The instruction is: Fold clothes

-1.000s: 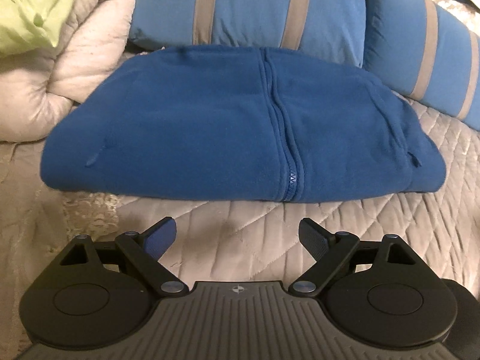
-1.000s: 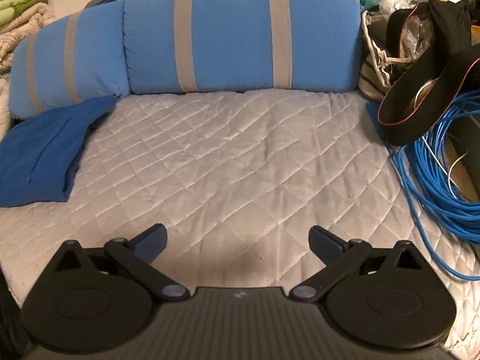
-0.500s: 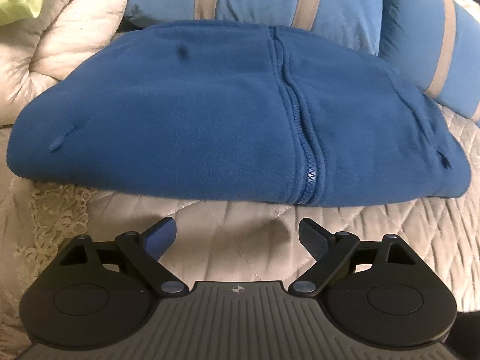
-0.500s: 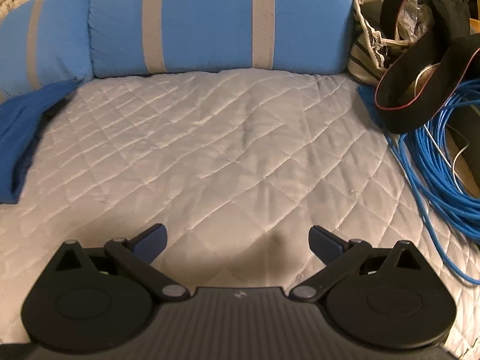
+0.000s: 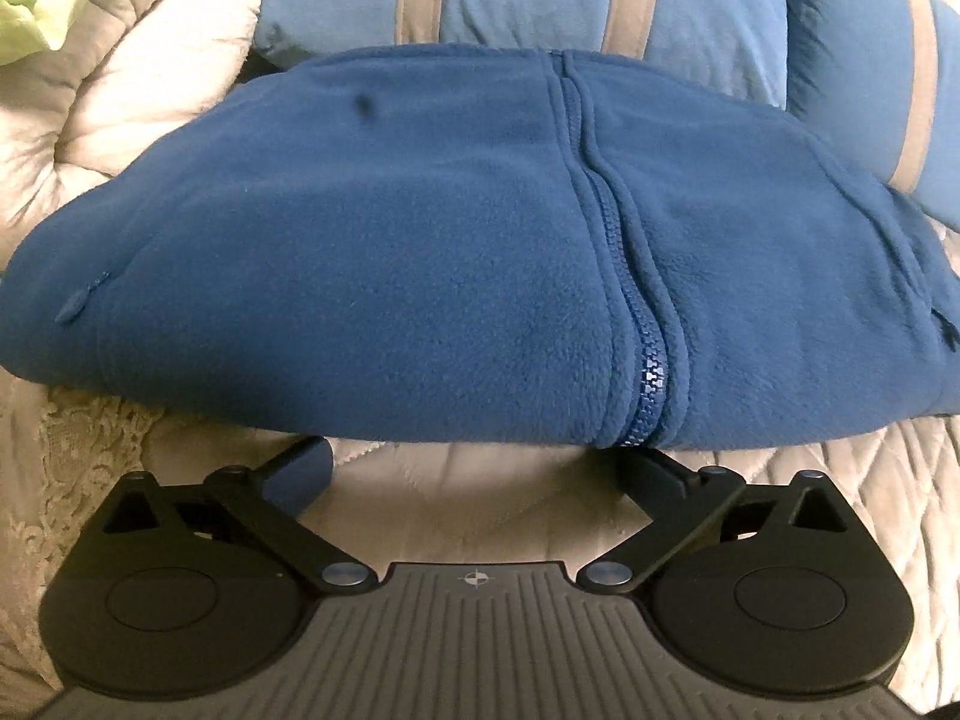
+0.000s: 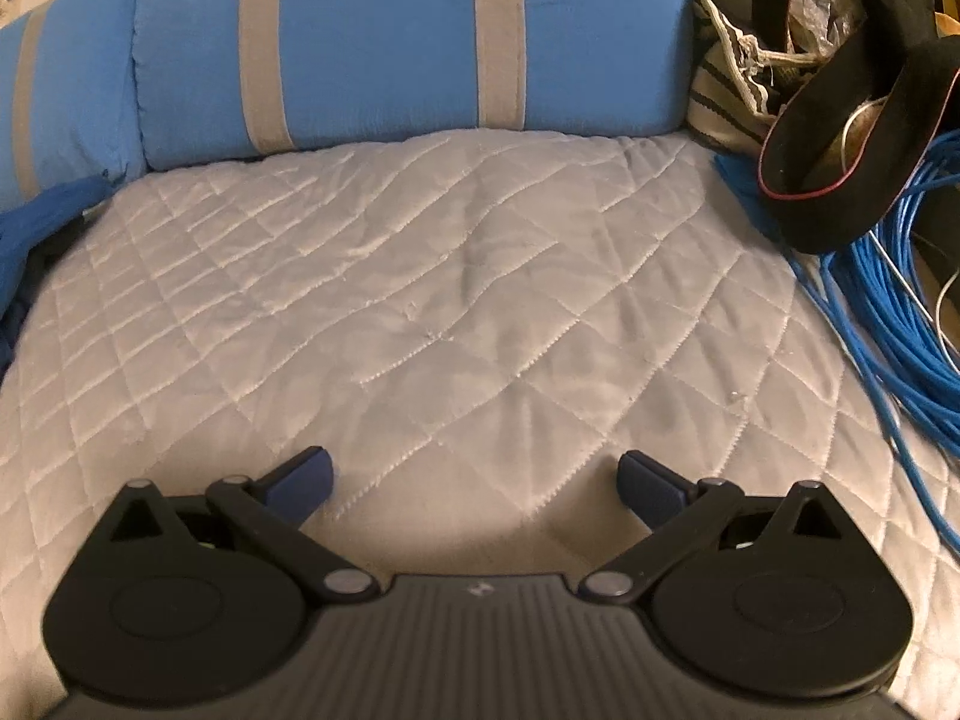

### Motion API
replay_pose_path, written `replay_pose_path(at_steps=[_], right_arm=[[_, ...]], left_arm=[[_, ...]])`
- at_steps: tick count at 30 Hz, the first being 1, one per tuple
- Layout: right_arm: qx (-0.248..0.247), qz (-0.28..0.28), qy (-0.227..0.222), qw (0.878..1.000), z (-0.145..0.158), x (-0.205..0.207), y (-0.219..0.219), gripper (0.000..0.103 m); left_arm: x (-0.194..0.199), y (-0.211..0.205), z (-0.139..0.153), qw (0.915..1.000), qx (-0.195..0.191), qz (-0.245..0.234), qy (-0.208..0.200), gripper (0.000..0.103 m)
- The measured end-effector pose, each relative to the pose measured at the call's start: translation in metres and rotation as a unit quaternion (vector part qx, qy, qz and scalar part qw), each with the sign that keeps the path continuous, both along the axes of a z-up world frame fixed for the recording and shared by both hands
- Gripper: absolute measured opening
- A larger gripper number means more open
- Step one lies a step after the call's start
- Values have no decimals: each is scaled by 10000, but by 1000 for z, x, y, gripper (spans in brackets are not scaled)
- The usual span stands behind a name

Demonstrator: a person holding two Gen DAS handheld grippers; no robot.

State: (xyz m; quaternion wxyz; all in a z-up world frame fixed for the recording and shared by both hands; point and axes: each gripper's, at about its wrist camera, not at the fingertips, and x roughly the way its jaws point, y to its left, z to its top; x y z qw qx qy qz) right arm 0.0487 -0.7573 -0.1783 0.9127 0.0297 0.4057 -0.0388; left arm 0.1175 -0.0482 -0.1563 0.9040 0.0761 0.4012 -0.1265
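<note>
Bed with quilted cover, seen from both wrist cameras.
A pale quilted bedspread (image 6: pixel 456 276) lies below blue grey-striped pillows (image 6: pixel 408 42); a cream comforter (image 5: pixel 120 114) left, coiled blue cable (image 6: pixel 888 312) right.

One folded blue fleece jacket (image 5: pixel 372 276), two striped blue pillows (image 6: pixel 408 42), one coil of blue cable (image 6: pixel 888 324), one cream comforter (image 5: pixel 120 102).

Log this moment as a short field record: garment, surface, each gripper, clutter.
garment: blue fleece jacket, folded, zipper closed, facing up
surface: quilted bedspread
behind: striped blue pillows
left gripper: jaws open, empty, tips at the jacket's near edge
right gripper: jaws open, empty, over bare quilt
clutter: blue cable coil and black strap to the right
</note>
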Motion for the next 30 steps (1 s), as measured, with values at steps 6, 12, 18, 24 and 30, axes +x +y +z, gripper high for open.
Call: replay_pose_path(at_steps=[6,12,18,24,30], right_arm=[[57,-28,-204,9998,-8,5,2,102],[29,-67,-563,9984,-14,-3,3,102],[40,-66,-796,9968,-18,-9,2,102],[40,-77,-902,9959,-20,-13,2,102],[31,-78,-922,9957,-20,-13,3,102]], left_arm=[[2,-5,-4,9998,-24,28,-179,103],[-9,-6,-16,9959,-170,142,-873,103],[-18,-4,-25,9909,-305,200,-1294,103],[-21,-9,-27,9889,-247,253,-1444,103],[-21,-8,-28,9885,-258,260,-1467,103]])
